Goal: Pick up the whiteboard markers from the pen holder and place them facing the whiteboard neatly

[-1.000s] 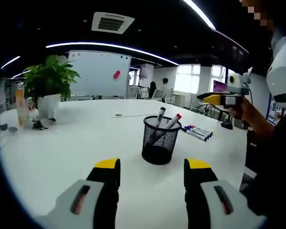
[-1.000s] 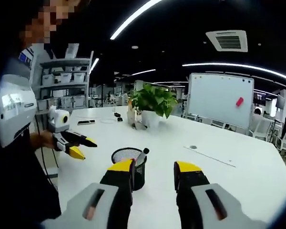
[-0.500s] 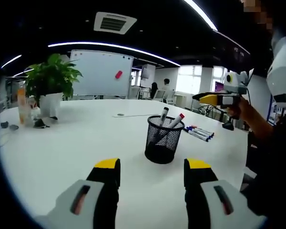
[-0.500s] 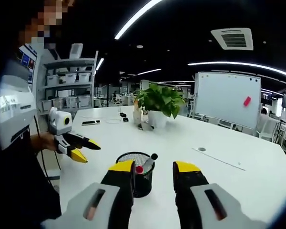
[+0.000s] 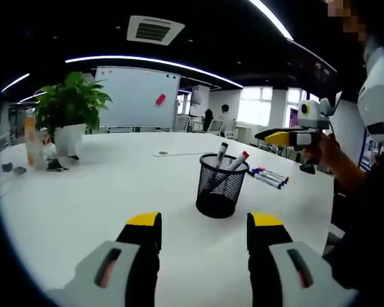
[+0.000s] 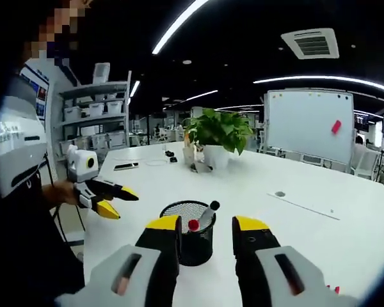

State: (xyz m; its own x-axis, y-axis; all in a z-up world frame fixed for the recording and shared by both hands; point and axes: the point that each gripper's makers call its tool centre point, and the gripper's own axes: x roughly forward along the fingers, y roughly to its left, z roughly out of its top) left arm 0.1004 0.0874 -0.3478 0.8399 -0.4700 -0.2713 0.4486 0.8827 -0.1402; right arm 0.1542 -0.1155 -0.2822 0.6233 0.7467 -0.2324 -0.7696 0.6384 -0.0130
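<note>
Left tool [image 5: 203,229]: jaws are held wide apart and empty, raised above the worktop [image 5: 102,192] and aimed at the pen holder [image 5: 220,186]. Right tool [image 6: 206,231]: jaws are likewise spread and empty, poised just short of the pen holder [image 6: 189,224], which is seen between and beyond the jaw tips in the right gripper view.

The pen holder, a black mesh cup, stands upright on the white worktop. Two whiteboard markers remain inside it, a black-capped marker [image 5: 221,153] and a red-capped marker [image 5: 236,160], both leaning out over the rim.

Beside the pen holder, on the side away from the potted plant [image 5: 69,115], a row of markers [image 5: 265,177] is laid side by side on the worktop. The whiteboard [image 5: 136,99] stands well beyond the pen holder, past the far edge of the worktop.

Progress is judged as partial: several markers are already set out, two are left to be lifted and aligned.
</note>
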